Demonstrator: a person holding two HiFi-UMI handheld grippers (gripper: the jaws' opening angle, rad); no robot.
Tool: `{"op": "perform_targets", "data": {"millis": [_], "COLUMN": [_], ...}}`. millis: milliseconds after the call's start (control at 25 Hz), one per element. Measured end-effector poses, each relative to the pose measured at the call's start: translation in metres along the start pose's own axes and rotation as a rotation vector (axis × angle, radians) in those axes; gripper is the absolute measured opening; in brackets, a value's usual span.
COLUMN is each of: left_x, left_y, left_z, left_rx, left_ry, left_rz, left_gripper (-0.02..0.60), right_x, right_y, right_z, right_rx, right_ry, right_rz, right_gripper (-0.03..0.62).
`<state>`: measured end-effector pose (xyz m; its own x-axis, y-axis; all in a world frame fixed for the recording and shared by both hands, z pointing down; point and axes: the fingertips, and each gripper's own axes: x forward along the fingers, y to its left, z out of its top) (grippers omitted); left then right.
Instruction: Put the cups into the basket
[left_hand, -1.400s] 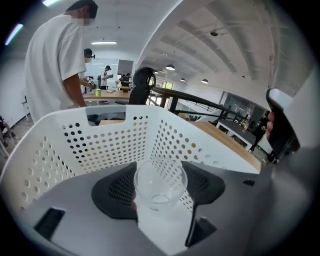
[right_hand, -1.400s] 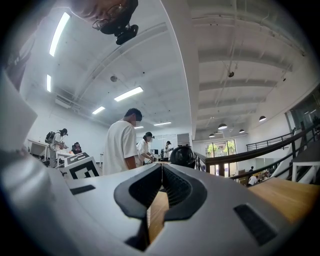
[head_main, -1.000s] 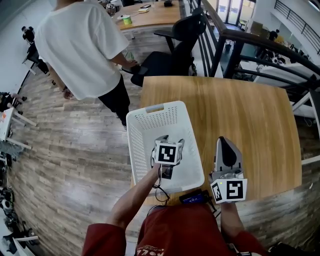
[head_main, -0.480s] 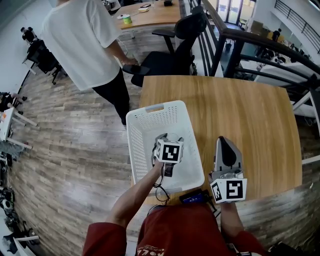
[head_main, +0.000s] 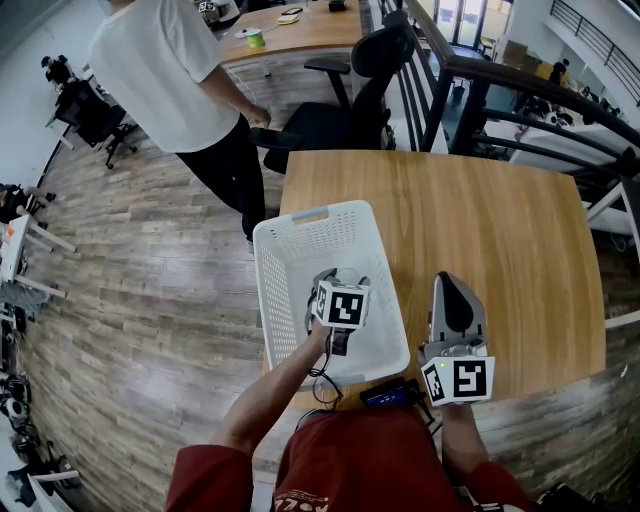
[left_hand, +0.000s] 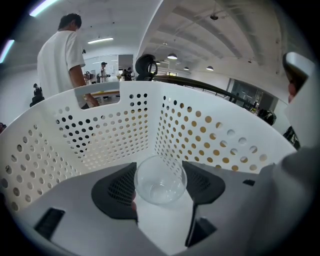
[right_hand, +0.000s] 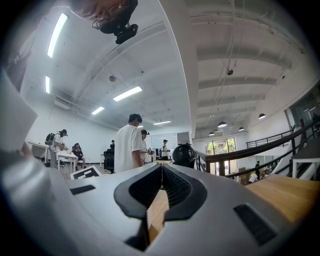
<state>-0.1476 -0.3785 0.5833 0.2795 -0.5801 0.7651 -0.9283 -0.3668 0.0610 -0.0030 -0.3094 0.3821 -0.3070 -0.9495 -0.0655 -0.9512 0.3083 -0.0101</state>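
Observation:
A clear plastic cup (left_hand: 160, 180) sits mouth toward the camera between the dark pads of my left gripper (left_hand: 161, 181), and both pads touch its sides. That gripper (head_main: 336, 278) is lowered inside the white perforated basket (head_main: 310, 216), whose walls (left_hand: 200, 131) surround it in the left gripper view. In the head view the gripper body hides the cup. My right gripper (head_main: 448, 282) rests above the wooden table (head_main: 480, 220) to the right of the basket, its jaws meeting at the tips (right_hand: 161, 167) with nothing between them.
The basket stands on the table's left front corner, overhanging the edge. A person in a white shirt (head_main: 170, 70) stands on the wooden floor beyond it, beside a black office chair (head_main: 345, 110). A small dark device (head_main: 390, 393) lies at the table's near edge.
The left gripper has shifted slightly right inside the basket. The person in the white shirt has stepped farther away. The right gripper has stayed still.

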Motion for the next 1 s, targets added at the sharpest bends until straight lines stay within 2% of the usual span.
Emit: {"op": "perform_targets", "data": {"millis": [320, 600, 1000], "left_x": [0.000, 0.000, -0.001], "left_y": [-0.003, -0.011, -0.010], "left_z": [-0.003, -0.004, -0.004], "left_rx": [0.000, -0.004, -0.020], "left_ry": [0.011, 0.017, 0.008], "left_rz": [-0.003, -0.042, -0.051], "left_gripper": [0.291, 0.294, 0.344], "right_x": [0.000, 0.001, 0.000], "right_y": [0.000, -0.001, -0.002], "right_z": [0.000, 0.003, 0.002], "right_rx": [-0.003, -0.005, -0.003], "right_ry": [-0.003, -0.004, -0.004], "right_rz": [0.006, 0.003, 0.001], "right_gripper": [0.012, 0.012, 0.012]}}
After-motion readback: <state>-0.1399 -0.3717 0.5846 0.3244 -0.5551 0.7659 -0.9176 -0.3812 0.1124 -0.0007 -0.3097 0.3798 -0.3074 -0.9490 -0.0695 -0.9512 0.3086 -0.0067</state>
